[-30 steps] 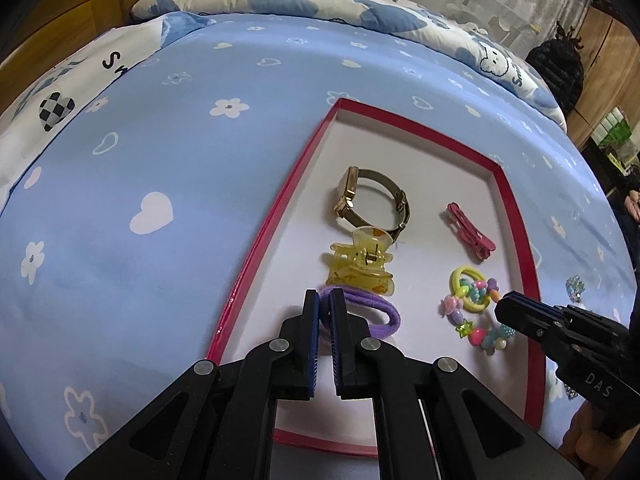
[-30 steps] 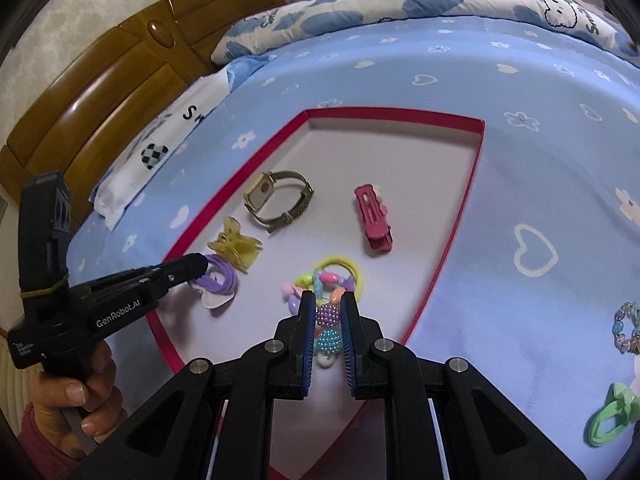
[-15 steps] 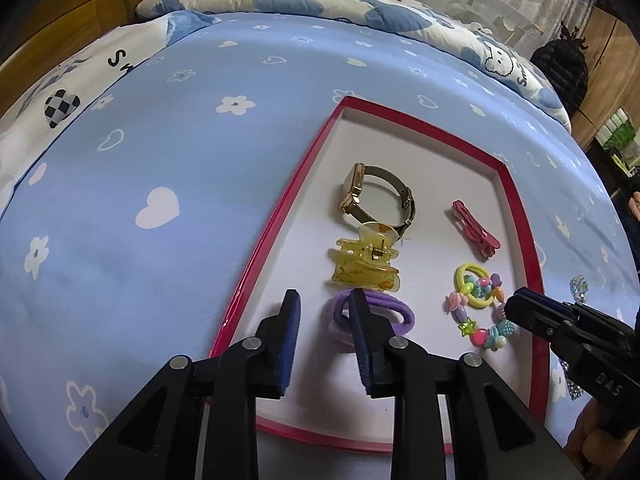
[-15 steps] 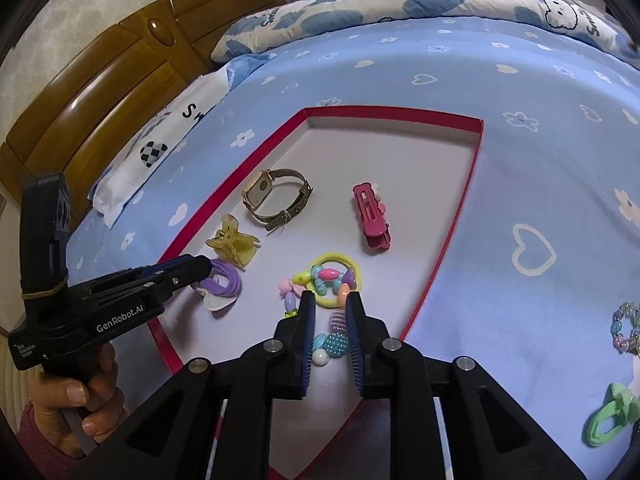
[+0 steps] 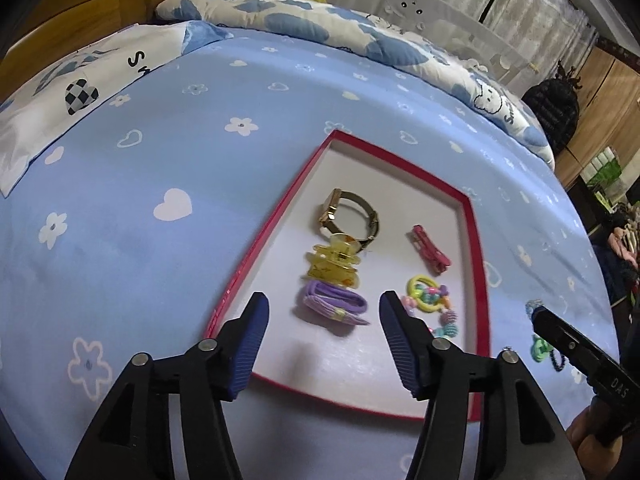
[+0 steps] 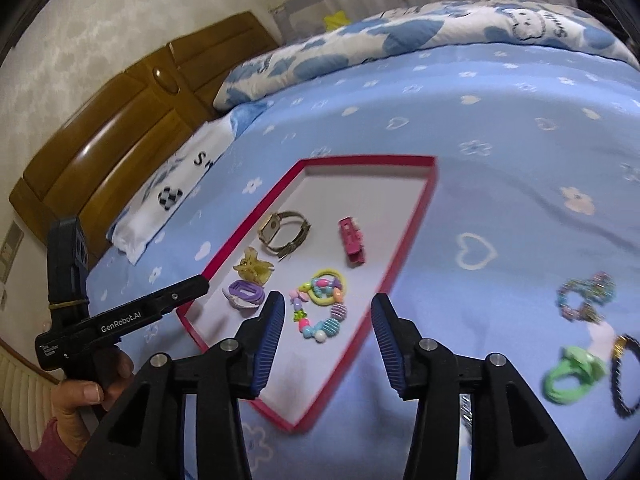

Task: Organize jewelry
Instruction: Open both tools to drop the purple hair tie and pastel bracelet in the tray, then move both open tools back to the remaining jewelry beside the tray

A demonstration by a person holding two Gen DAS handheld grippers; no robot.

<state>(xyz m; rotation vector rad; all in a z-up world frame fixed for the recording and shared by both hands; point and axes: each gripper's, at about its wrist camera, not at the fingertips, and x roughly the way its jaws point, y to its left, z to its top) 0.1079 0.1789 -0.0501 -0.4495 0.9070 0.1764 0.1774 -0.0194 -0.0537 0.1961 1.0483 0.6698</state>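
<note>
Fingers on both the left gripper point(image 5: 323, 326) and right gripper point(image 6: 327, 326) stood wide and empty above the red tray's point(image 6: 394, 270) near edge, so the right needed a square, low approach to the loose green scrunchie point(image 6: 573, 374) on the bedspread point(image 6: 500, 128).

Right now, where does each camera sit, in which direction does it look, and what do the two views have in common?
Left wrist: sits on the left gripper, looking forward and down at the red tray on the blue bedspread; its own open fingers show, and the right gripper's tip at the right edge.
Right wrist: sits on the right gripper, facing the same tray from the other side; its open fingers show, and the person's hand holding the left gripper.
Shared: the tray, the watch, the purple hair tie.
</note>
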